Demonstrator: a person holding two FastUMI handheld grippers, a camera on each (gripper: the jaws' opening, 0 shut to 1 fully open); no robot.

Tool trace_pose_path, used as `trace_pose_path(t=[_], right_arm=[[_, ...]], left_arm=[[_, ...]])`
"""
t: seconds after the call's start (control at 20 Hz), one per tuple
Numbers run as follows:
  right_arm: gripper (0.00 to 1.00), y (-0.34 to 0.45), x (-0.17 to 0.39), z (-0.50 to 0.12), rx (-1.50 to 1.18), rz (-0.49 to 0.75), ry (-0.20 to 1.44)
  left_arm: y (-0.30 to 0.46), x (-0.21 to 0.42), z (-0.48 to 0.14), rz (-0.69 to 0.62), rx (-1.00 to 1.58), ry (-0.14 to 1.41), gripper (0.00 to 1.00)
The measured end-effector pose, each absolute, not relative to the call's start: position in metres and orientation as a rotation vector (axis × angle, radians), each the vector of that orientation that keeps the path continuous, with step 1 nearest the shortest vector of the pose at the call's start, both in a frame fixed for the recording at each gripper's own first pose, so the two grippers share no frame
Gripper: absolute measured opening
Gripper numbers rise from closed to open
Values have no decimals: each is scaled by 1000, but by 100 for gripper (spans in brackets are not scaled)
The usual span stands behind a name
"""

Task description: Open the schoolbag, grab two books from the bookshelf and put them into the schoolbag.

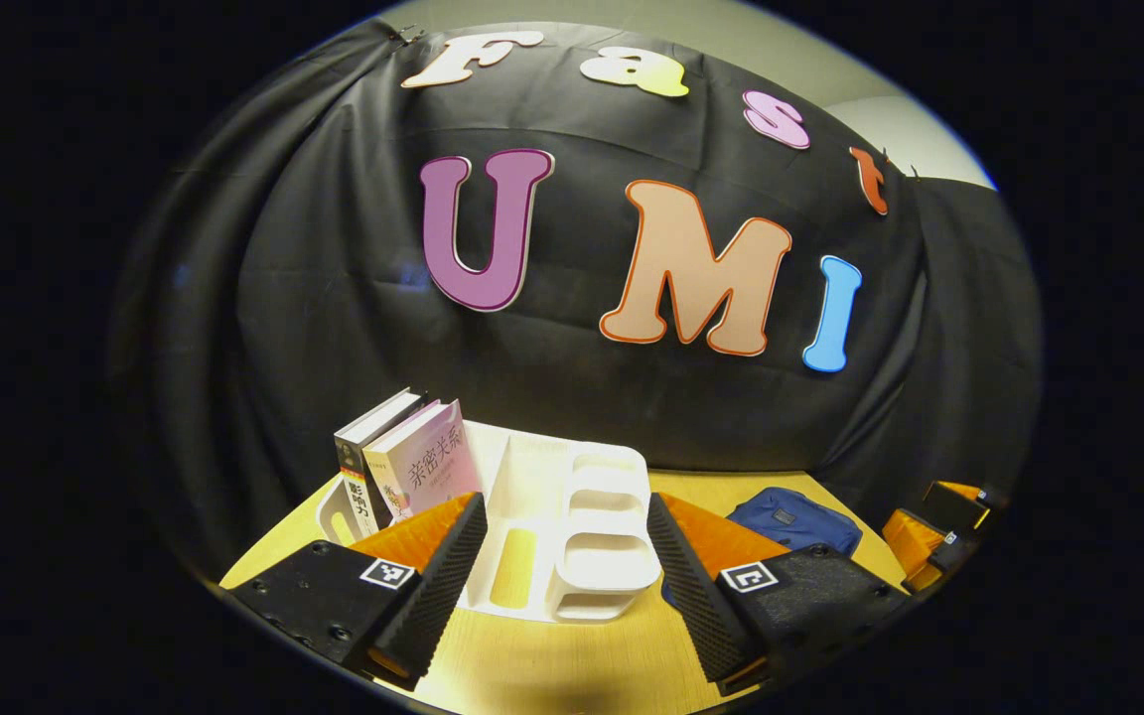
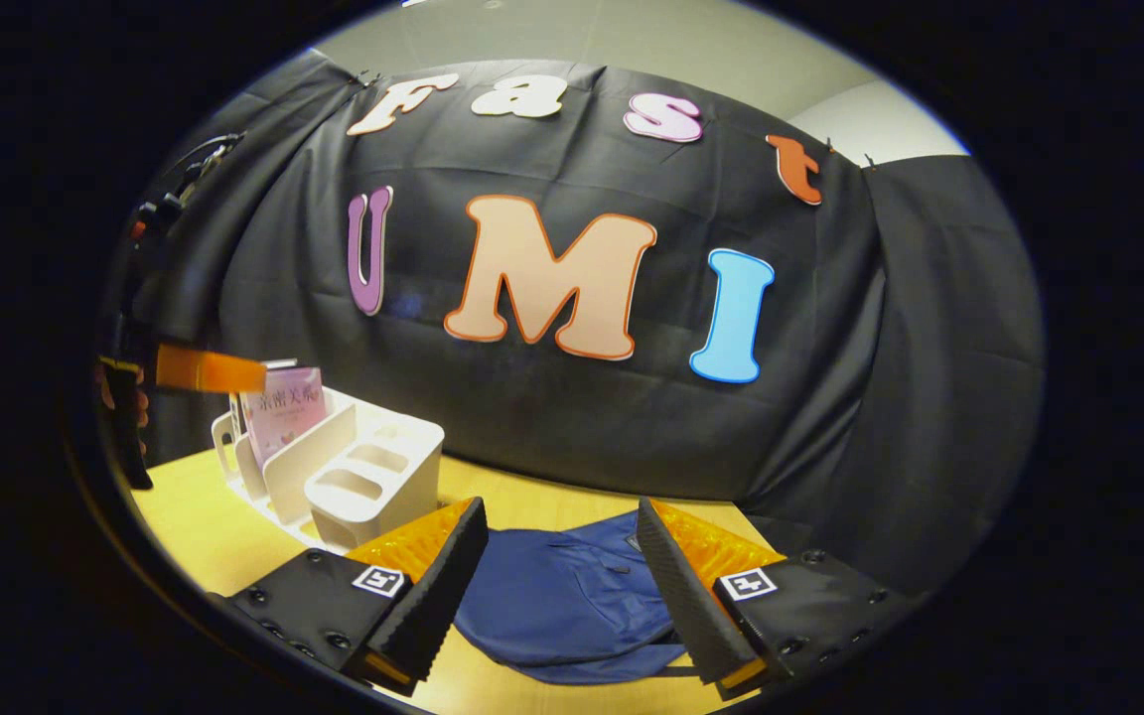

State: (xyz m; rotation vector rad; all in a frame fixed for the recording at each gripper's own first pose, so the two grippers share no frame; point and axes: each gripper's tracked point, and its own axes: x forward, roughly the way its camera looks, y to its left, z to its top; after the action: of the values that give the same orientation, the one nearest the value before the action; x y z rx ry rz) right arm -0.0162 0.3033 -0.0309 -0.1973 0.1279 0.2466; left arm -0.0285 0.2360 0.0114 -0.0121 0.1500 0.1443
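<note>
A yellow wooden table [image 1: 572, 665] is seen beneath both claws. In the left gripper view, a white bookshelf [image 1: 572, 516] is framed straight ahead between the widely parted fingers of the left gripper [image 1: 567, 566], which holds nothing; two upright books [image 1: 408, 462] are seen in its far-left compartment, ahead and left of the claw. In the right gripper view, the blue schoolbag [image 2: 562, 596] is laid flat just ahead of the right gripper [image 2: 562, 576], whose fingers are also spread apart and empty; the bookshelf is placed well to its left.
</note>
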Motion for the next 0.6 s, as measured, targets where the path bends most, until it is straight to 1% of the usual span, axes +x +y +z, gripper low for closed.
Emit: trace_pose_path(t=[0.05,0.15,0.2,0.25,0.3,0.35,0.4,0.6], right_arm=[[100,300,-16,-38,-228,246,137],[92,287,-15,-52,-309,227,153],[92,282,-16,-63,-354,221,164],[98,277,-18,-72,-400,215,173],[92,272,-20,-83,-450,209,181],[92,268,-21,-92,-499,206,190],[98,264,-22,-103,-552,206,199],[98,255,-33,-146,-719,244,232]], left_arm=[[238,-29,12,152,-8,151,95],[243,-31,12,174,1,153,95],[246,-33,12,182,3,155,95],[249,-35,12,192,6,157,95],[251,-37,12,202,9,159,95],[254,-39,12,213,12,160,95],[258,-42,11,224,16,162,95],[270,-48,10,266,20,169,95]])
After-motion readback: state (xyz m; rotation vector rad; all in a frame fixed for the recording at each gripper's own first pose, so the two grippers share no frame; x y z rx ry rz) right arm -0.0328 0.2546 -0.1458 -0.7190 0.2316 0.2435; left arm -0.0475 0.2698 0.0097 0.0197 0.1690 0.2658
